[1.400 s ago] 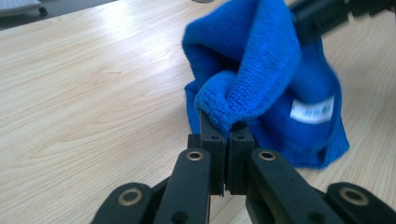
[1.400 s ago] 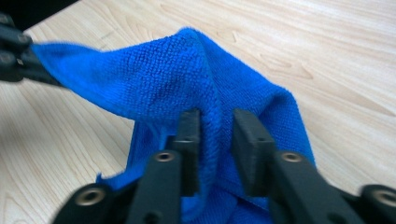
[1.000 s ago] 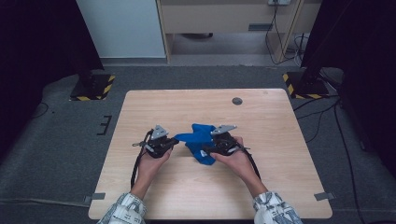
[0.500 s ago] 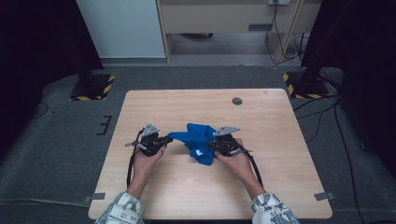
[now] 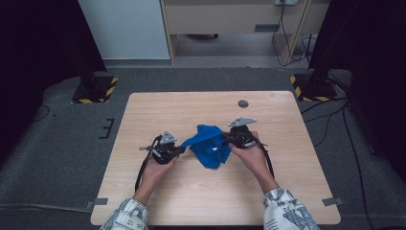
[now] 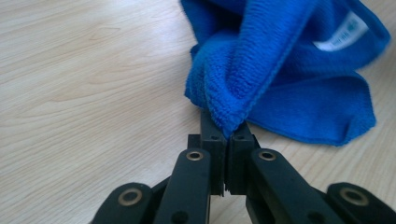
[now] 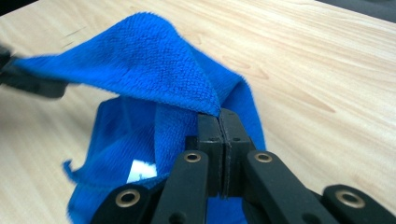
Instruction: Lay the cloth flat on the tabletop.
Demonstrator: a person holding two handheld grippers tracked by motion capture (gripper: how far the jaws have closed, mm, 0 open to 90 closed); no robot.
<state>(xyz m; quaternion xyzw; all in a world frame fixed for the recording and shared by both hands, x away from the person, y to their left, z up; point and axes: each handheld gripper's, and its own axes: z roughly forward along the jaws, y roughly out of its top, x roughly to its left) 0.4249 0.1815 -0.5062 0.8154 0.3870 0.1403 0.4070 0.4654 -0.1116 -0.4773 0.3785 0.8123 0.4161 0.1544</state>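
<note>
Crumpled blue microfibre cloth with white label, partly lifted off the wooden table, mid-table.

Lab: hazard-striped stand bases flank test table.

My two grippers, the left gripper and the right gripper, are black, each topped by a grey three-cornered plate and trailing a black cable. Brass-coloured rivets stud their black jaws. My sleeves are white with a dark pattern.

A bright blue cloth with a white label lies on the pale wood-grain desk; black jaws beside the cloth; patterned white sleeves.
</note>
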